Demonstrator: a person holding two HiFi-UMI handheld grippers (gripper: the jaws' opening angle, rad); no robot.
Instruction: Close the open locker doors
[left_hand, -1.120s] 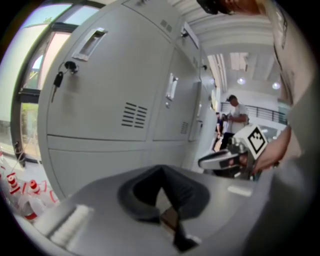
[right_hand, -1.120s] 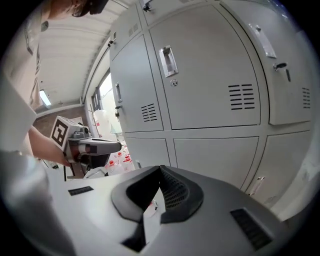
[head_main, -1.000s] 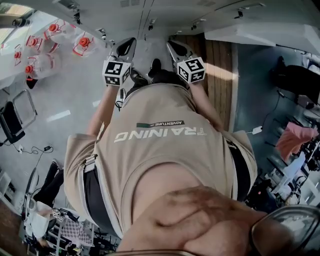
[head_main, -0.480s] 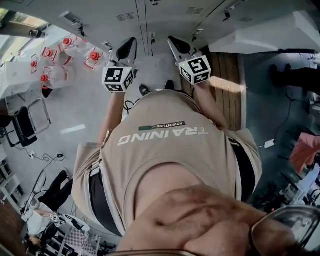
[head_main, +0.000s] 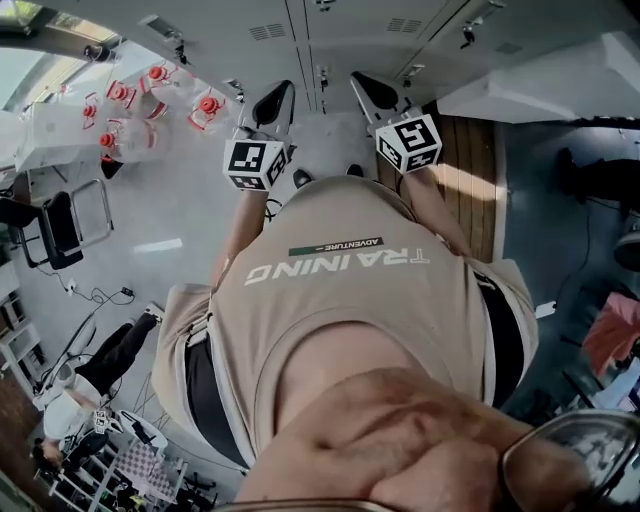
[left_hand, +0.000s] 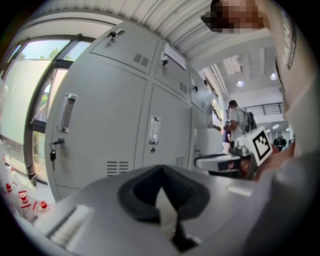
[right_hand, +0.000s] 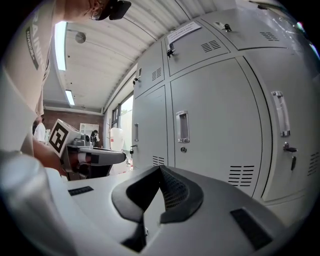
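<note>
Grey lockers (head_main: 345, 25) run along the top of the head view, and I hold both grippers out toward them. The left gripper (head_main: 282, 92) and right gripper (head_main: 363, 82) hang side by side above the floor, short of the doors. In the left gripper view the locker doors (left_hand: 107, 125) with upright handles all look shut, and the left gripper (left_hand: 161, 171) is shut on nothing. The right gripper view shows more shut locker doors (right_hand: 215, 120), and the right gripper (right_hand: 160, 169) has its jaws together, empty. No open door shows clearly.
Water bottles with red caps (head_main: 150, 100) stand on the floor at the left, with a black chair (head_main: 60, 225) below them. A wooden floor strip (head_main: 470, 170) and a white slab (head_main: 545, 80) lie at the right. Another person (left_hand: 239, 117) stands farther along the lockers.
The lockers have come further into the head view, and the bottles have slid right and down. Both grippers stay shut and side by side, now closer to the doors.
</note>
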